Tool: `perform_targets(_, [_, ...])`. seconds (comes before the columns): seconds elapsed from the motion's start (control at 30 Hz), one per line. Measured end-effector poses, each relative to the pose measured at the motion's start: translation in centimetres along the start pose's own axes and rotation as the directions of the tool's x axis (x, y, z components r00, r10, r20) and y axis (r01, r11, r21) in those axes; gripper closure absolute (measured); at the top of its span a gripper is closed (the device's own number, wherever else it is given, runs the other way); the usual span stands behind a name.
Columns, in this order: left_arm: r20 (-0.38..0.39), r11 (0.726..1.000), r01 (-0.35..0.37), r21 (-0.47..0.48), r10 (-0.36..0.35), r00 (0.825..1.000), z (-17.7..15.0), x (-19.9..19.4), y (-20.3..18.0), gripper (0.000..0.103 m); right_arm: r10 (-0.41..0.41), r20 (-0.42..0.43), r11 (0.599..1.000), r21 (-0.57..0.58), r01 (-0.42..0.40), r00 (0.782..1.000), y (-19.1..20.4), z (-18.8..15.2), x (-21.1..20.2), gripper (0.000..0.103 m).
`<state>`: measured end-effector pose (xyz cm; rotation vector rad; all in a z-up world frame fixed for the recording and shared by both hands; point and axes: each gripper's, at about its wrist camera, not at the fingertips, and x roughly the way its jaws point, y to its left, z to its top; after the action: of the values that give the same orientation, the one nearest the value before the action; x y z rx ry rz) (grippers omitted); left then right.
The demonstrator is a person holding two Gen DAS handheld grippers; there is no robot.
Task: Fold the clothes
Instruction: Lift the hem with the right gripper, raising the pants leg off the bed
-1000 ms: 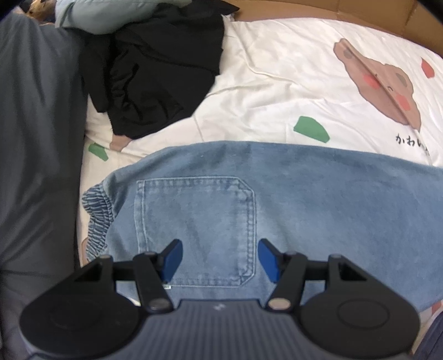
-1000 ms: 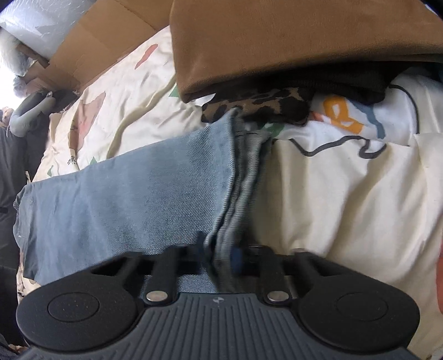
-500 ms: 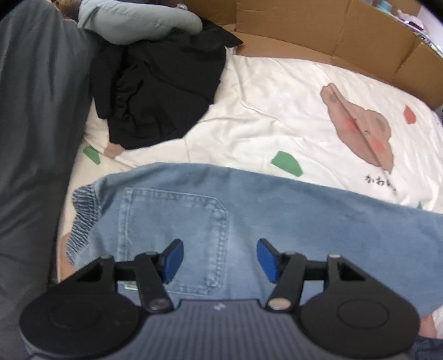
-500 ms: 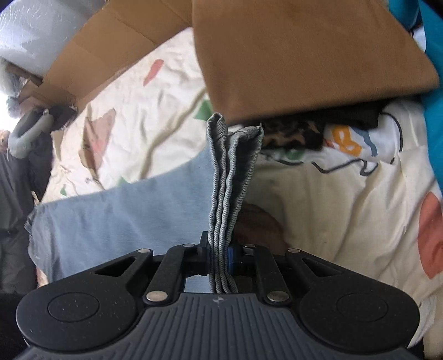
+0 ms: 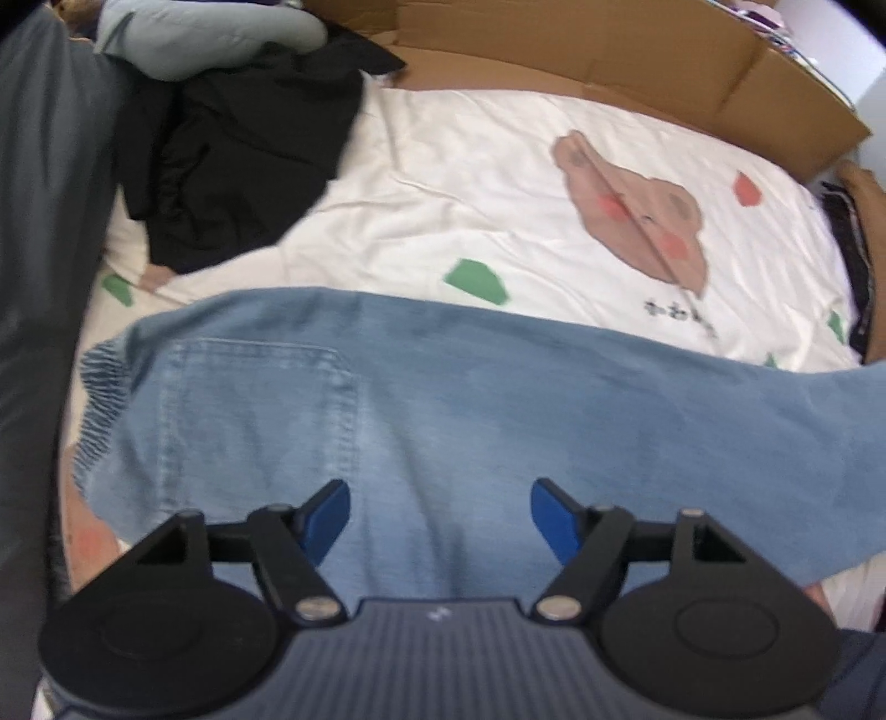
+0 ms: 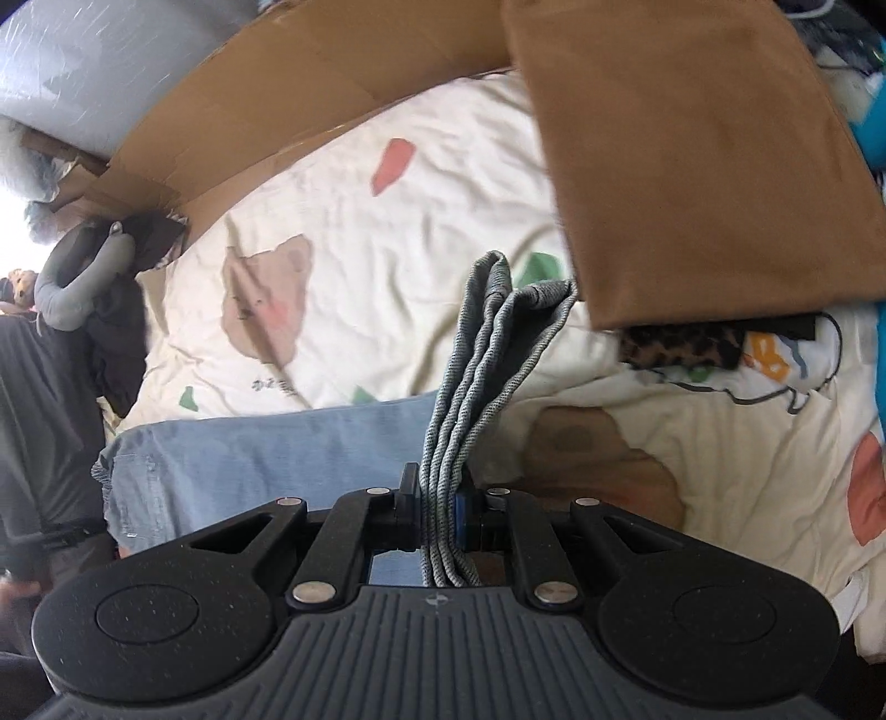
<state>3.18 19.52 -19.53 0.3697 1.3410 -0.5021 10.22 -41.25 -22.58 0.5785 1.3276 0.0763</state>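
Observation:
Light blue jeans (image 5: 432,399) lie lengthwise across a white bear-print sheet (image 5: 487,183), waistband and back pocket (image 5: 255,421) to the left. My left gripper (image 5: 440,518) is open and empty, hovering over the seat of the jeans beside the pocket. My right gripper (image 6: 440,507) is shut on the bunched leg hems (image 6: 487,354) and holds them lifted above the bed; the rest of the jeans (image 6: 266,459) still lies flat to the left.
A black garment pile (image 5: 232,166) and a grey-green one (image 5: 199,33) sit at the far left. A folded brown cloth (image 6: 692,155) on a stack of clothes lies at the right. Cardboard walls (image 5: 609,61) edge the bed. A person in grey (image 5: 39,277) stands at the left.
My right gripper has lifted the pinched leg hems off the bed and higher. My left gripper has drawn back and risen, staying open over the jeans.

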Motion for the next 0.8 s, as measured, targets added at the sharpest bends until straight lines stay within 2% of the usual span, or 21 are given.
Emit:
perform_targets(0.1, [-0.009, 1.000, -0.004, 0.004, 0.004, 1.000, -1.1, 0.1, -1.0, 0.026, -0.020, -0.007, 0.998, -0.058, 0.020, 1.000, 3.0, 0.6, -0.6, 0.094])
perform_targets(0.3, [-0.021, 0.998, 0.052, -0.024, -0.053, 0.998, -3.3, 0.4, -2.2, 0.025, -0.016, -0.036, 0.996, -0.090, 0.012, 0.999, 7.4, 1.2, -2.1, 0.094])
perform_targets(0.5, [0.005, 0.998, 0.055, 0.004, -0.055, 0.998, -4.8, -0.7, -2.8, 0.025, 0.024, -0.061, 0.994, -0.105, -0.030, 0.998, 11.4, 1.9, -3.7, 0.094])
perform_targets(0.6, [0.031, 0.999, 0.044, -0.029, -0.043, 0.999, -5.5, -1.3, -2.5, 0.025, 0.045, -0.040, 0.991, -0.127, -0.050, 0.998, 13.5, 2.1, -5.3, 0.094])
perform_targets(0.8, [0.061, 0.993, 0.091, -0.072, -0.087, 0.994, -6.5, -1.9, -2.4, 0.025, 0.138, -0.012, 0.973, -0.184, -0.138, 0.990, 18.1, 2.0, -8.8, 0.094])
